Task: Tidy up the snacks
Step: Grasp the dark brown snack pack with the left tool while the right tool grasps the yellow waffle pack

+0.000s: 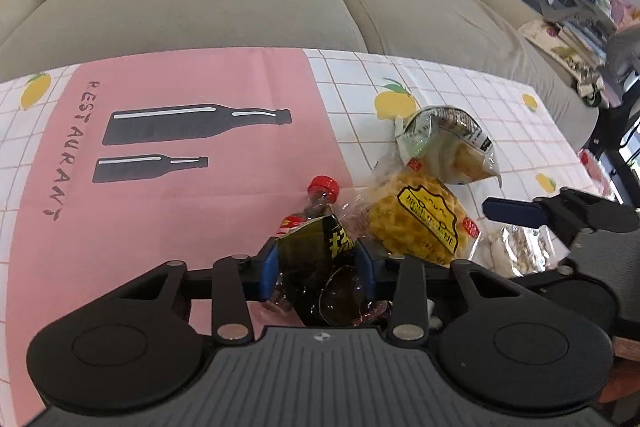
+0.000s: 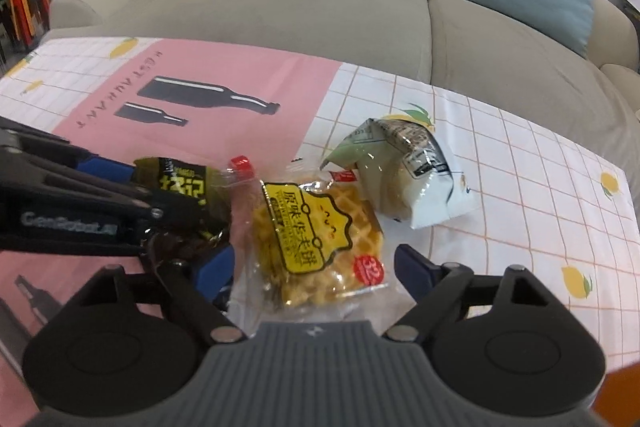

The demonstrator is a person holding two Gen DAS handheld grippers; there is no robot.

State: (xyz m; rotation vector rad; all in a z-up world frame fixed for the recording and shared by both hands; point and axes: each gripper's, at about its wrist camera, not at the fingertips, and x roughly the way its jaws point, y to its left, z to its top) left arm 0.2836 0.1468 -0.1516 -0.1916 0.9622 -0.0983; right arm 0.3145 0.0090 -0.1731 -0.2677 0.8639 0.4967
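Snacks lie bunched near the middle of the worktop [image 2: 500,163], on its pink-and-checked cloth, not yet sorted into any order; judging by this, the organizing is barely begun. Four packets can be counted, one of each kind: a dark packet with yellow lettering [image 1: 320,247], a waffle packet [image 2: 316,243] just right of it, a pale green-and-white bread packet [image 2: 404,175] farther right and farther off, and a clear packet of pale pieces [image 1: 516,251] at the near right, partly hidden. One red-capped bottle [image 1: 322,195] lies under the dark packet. The left hand-held gripper [image 1: 318,267] is clenched on the dark packet. The right hand-held gripper [image 2: 314,271] stands released, straddling the waffle packet without pressing it.
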